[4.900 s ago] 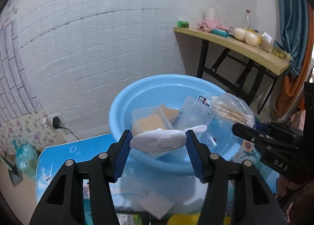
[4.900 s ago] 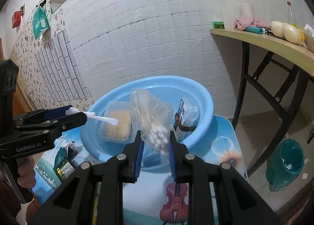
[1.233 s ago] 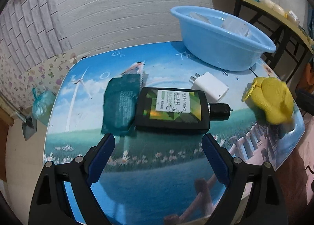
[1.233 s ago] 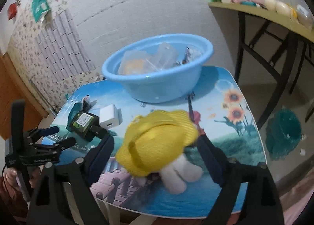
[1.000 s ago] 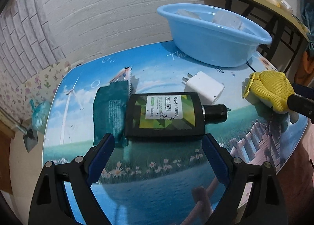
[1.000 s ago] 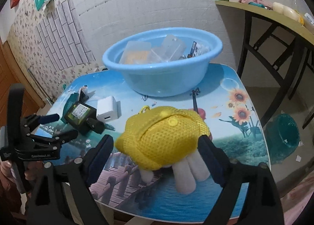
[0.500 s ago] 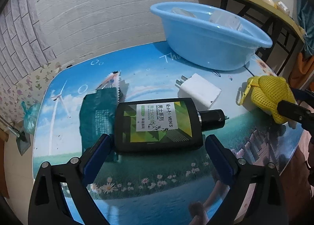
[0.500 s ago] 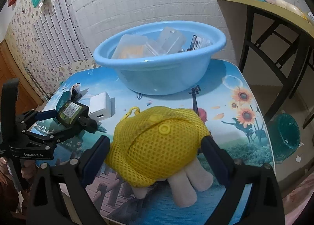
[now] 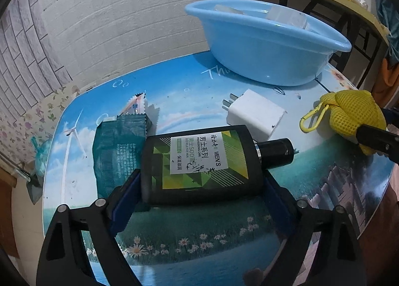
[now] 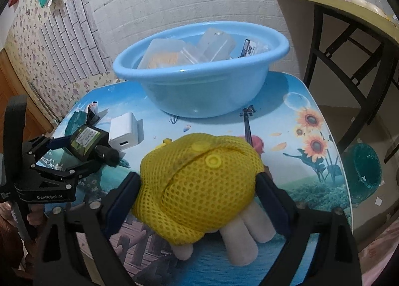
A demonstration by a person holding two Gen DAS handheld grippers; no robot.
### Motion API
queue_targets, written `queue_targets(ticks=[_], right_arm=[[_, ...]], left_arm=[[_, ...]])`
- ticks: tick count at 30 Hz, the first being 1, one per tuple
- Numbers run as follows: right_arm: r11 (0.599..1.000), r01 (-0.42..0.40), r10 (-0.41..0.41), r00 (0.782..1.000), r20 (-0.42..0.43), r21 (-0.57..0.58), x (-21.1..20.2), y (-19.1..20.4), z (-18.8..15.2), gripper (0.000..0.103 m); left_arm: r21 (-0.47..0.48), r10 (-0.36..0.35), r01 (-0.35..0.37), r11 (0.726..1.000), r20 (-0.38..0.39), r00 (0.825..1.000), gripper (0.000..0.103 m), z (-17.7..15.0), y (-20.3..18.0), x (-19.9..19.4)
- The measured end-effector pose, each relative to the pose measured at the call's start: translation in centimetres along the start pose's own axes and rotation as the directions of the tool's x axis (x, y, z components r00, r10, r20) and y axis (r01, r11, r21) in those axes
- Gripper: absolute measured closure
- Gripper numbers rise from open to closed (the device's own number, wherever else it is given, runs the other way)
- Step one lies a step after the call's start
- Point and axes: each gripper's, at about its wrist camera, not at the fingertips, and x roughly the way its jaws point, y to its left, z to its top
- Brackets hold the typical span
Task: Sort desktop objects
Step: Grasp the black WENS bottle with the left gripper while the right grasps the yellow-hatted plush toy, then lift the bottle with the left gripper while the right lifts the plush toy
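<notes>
Left wrist view: my left gripper, earlier wide, closed onto the black bottle; right gripper closed onto the yellow pouch at 3 o'clock.

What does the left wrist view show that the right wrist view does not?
Only the left wrist view: the bottle's label close up, and the yellow clip on the mesh pouch. Only the right wrist view: the basin's contents, the sunflower print, the teal bin on the floor. Both: the blue basin, white charger, teal packet, yellow pouch, and both hand-held grippers, left closing around the bottle, right closing around the pouch.
</notes>
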Motion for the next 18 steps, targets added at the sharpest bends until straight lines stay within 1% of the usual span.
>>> queue_targets(ticks=[4, 6, 12, 18], right_arm=[[0.999, -0.015, 0.015, 1.000, -0.009, 0.029, -0.2, -0.5, 0.1, 0.021], [0.999, -0.022, 0.022, 1.000, -0.011, 0.035, -0.4, -0.6, 0.1, 0.022], [0.999, -0.037, 0.037, 0.999, 0.005, 0.027, -1.5, -0.2, -0.5, 0.023], [0.999, -0.035, 0.034, 0.999, 0.032, 0.028, -2.8, 0.1, -0.7, 0.023]], left_arm=[[-0.014, -0.026, 0.025, 1.000, 0.000, 1.000, 0.013, -0.3, 0.2, -0.6], [-0.018, -0.032, 0.032, 0.999, -0.004, 0.999, 0.013, -0.6, 0.1, -1.0], [-0.027, -0.033, 0.033, 0.999, -0.006, 0.999, 0.013, -1.8, -0.1, -2.2], [-0.048, -0.026, 0.027, 0.998, 0.012, 1.000, 0.013, -3.3, 0.3, -4.1]])
